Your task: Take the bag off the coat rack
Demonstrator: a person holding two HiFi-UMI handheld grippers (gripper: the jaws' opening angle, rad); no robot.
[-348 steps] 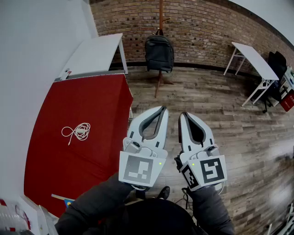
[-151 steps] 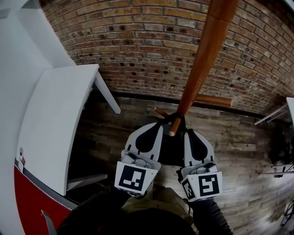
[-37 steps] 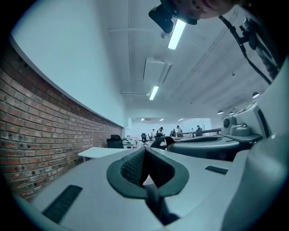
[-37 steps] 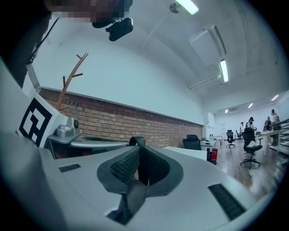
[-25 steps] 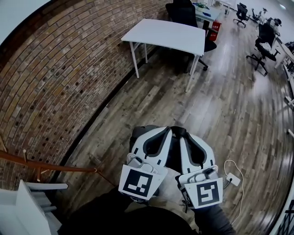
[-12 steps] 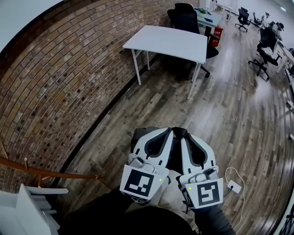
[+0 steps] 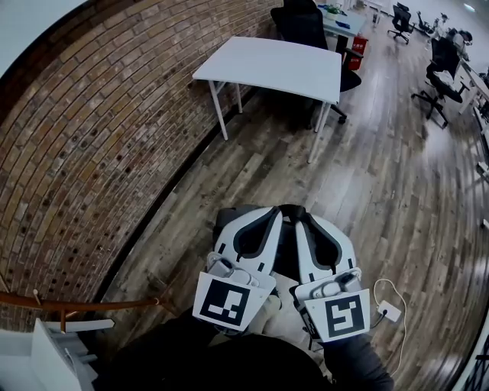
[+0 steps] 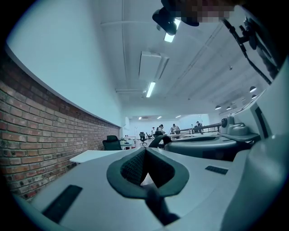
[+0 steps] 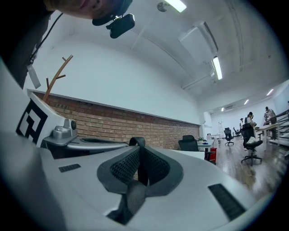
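In the head view both grippers point forward side by side over the wooden floor, with the dark grey bag hanging under and between them. My left gripper is shut on a dark strap of the bag, which runs out between its pads. My right gripper is shut on another strap, and the strap's loop rises past its tips. The brown coat rack lies behind at the lower left, apart from the bag; its bare branches show in the right gripper view.
A brick wall runs along the left. A white table and a black office chair stand ahead. A white charger with its cable lies on the floor at the right. Part of a white table sits at the lower left.
Both grippers, still shut on the bag's straps, have moved on together along the brick wall. The coat rack has slid lower in the head view.
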